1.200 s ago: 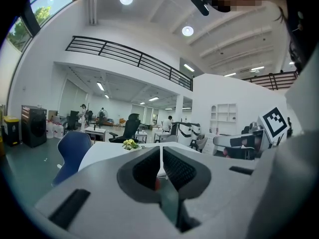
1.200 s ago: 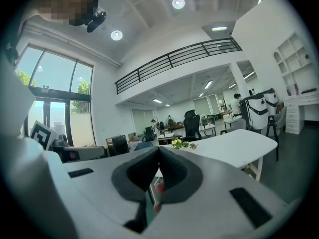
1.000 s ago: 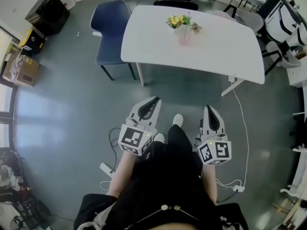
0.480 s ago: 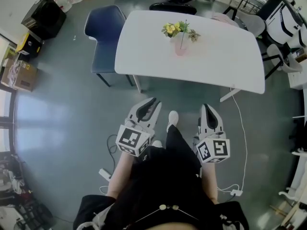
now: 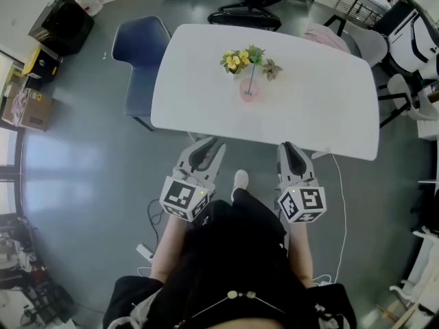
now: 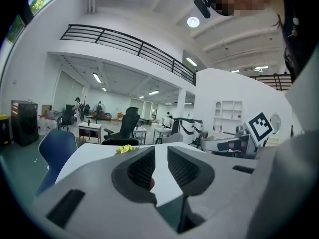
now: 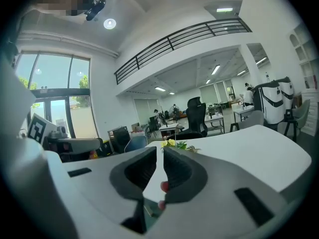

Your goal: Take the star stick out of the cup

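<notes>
A pink cup stands near the middle of the white table. It holds yellow flowers with greenery and a thin stick; I cannot make out its star top. My left gripper and right gripper are held side by side at the table's near edge, well short of the cup, both empty. The left jaws show a narrow gap; the right jaws are almost touching. The flowers appear small and far off over the left jaws, and the flowers show likewise above the right jaws.
A blue chair stands at the table's left end and a black office chair behind it. A pink cloth lies at the far right corner. A white cable runs along the floor on the right, and a power strip on the left.
I have walked toward the table: it now lies closer and lower in the head view, and both grippers reach its near edge. The jaws look unchanged.
</notes>
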A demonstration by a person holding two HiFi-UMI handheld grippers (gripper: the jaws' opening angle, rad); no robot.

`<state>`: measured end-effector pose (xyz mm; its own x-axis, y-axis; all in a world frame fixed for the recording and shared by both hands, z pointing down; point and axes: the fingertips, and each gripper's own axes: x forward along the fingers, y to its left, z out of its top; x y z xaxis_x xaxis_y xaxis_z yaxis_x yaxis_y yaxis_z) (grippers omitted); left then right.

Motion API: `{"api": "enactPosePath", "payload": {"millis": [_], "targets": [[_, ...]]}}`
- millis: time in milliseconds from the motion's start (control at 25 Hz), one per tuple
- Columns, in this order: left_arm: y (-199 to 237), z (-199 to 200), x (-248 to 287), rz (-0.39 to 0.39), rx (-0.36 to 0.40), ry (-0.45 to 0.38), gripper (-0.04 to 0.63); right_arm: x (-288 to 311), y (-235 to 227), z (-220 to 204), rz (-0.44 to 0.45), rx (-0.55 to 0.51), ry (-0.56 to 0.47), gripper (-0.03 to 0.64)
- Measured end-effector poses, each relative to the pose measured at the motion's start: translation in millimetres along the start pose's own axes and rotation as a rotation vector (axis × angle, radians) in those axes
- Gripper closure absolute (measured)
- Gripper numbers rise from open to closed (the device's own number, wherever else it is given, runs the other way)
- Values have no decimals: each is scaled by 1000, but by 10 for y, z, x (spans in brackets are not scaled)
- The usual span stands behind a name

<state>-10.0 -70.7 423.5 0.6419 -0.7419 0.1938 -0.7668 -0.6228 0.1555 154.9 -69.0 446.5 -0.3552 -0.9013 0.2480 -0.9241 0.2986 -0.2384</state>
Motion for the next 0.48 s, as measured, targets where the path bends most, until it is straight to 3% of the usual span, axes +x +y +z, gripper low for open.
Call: {"api": "enactPosePath", "payload": {"millis": [480], "targets": [[522, -23, 412, 118, -77, 40, 529, 1618, -570, -104, 70, -46, 203, 541]]}}
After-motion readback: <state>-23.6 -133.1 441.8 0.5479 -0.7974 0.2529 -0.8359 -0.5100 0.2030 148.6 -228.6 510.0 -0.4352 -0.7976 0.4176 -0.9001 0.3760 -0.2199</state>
